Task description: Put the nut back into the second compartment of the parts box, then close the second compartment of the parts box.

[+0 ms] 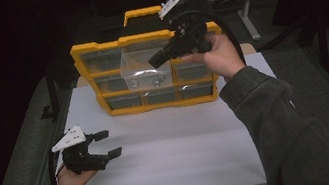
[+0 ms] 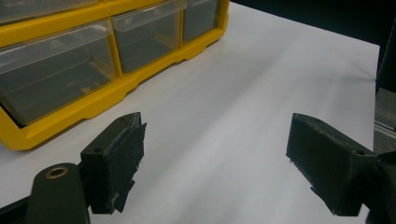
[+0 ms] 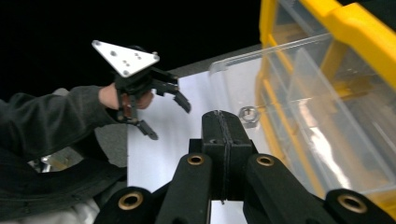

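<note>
Right gripper jaws together, empty, tip at the pulled-out clear drawer in the yellow organizer, far centre. Nut lies inside. Left gripper jaws apart, idle, near left. Judged step: drawer handling; next, push it home squarely.
</note>
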`<action>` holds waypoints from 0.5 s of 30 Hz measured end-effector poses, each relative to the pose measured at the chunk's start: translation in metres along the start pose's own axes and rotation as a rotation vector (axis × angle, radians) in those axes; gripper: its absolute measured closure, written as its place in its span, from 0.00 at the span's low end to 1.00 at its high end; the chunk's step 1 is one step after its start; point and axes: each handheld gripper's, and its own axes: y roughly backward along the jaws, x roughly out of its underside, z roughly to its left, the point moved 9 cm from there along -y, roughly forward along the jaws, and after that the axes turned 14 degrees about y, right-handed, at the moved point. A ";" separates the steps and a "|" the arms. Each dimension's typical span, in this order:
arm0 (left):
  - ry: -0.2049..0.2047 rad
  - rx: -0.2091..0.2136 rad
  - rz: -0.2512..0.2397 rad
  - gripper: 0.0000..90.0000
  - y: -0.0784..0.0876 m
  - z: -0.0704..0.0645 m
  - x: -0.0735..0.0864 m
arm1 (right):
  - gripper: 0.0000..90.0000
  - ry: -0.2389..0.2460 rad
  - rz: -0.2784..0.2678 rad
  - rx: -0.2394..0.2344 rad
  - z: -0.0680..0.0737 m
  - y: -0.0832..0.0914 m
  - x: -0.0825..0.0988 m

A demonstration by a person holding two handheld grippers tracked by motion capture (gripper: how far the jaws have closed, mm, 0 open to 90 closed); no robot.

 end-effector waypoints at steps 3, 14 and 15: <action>-0.005 0.001 0.000 0.21 0.000 0.000 0.000 | 0.99 0.009 -0.007 -0.008 0.009 -0.002 0.007; -0.005 0.006 0.001 0.21 -0.002 -0.002 -0.001 | 0.99 0.005 -0.008 -0.035 0.033 -0.013 0.027; -0.007 0.005 0.002 0.21 -0.002 -0.002 -0.001 | 0.99 0.008 -0.003 -0.031 0.033 -0.014 0.029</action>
